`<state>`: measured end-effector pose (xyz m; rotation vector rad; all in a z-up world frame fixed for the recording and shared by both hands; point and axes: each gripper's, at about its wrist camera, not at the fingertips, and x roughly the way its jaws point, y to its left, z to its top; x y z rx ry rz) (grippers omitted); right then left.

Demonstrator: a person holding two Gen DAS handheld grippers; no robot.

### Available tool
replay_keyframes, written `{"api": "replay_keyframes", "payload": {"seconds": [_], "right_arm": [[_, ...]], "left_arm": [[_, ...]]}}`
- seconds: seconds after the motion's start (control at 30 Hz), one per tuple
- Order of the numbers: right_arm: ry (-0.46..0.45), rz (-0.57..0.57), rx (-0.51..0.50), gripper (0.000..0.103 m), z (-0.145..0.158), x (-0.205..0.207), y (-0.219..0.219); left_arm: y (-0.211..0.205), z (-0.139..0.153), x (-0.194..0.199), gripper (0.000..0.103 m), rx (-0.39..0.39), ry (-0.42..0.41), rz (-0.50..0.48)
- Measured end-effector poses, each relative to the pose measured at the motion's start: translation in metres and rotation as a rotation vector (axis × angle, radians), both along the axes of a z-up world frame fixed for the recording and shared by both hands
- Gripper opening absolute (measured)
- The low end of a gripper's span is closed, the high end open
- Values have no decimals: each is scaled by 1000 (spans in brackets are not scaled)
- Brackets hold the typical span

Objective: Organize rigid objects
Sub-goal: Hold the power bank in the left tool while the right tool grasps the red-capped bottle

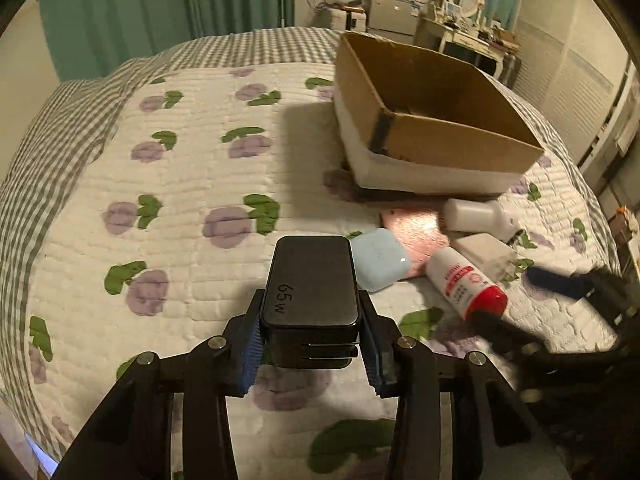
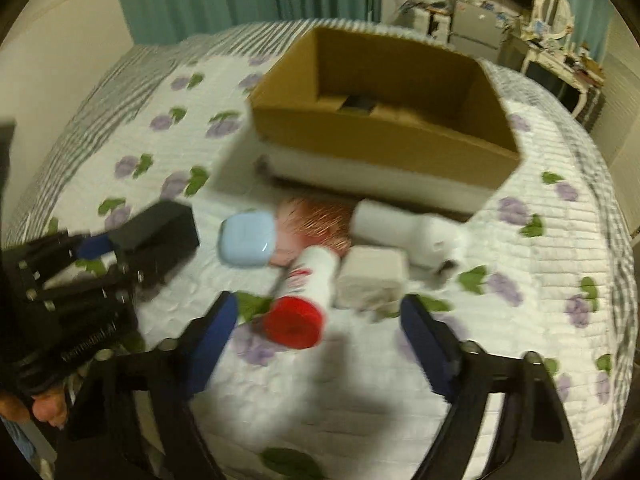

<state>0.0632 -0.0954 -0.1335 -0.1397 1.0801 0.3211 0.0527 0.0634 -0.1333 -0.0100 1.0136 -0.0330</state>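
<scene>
Left wrist view: left gripper, blue pads clenched on both sides of a black charger block marked "65w", the block raised above the quilted bed with its folded prongs facing the camera. Ahead of this gripper and to its right, on the quilt: a light-blue case just beyond the block; a pink glittery flat item partly under the case; a white bottle with red cap lying on its side; a white charger cube touching that bottle; a white bottle lying nearer the box. Further ahead and to the right: an open cardboard box, brown walls over a white base, resting on the bed. Right wrist view, blurred: right gripper, jaws apart and gripping nothing, the red cap lying between them but touched by neither blue pad. White cube directly ahead, slightly right; light-blue case ahead to the left; cardboard box beyond the whole cluster. Left gripper with its black block appears at this gripper's left, a person's fingertips showing below it.
</scene>
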Motion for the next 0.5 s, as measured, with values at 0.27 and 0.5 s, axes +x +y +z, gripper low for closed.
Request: {"api": "replay_keyframes", "payload": {"seconds": [0.27, 0.5], "right_arm": [[60, -18, -27, 53, -26, 21, 18], [110, -21, -79, 38, -47, 29, 21]], "left_arm": [[10, -10, 2, 42, -24, 22, 6], [9, -8, 1, 42, -19, 26, 6]]}}
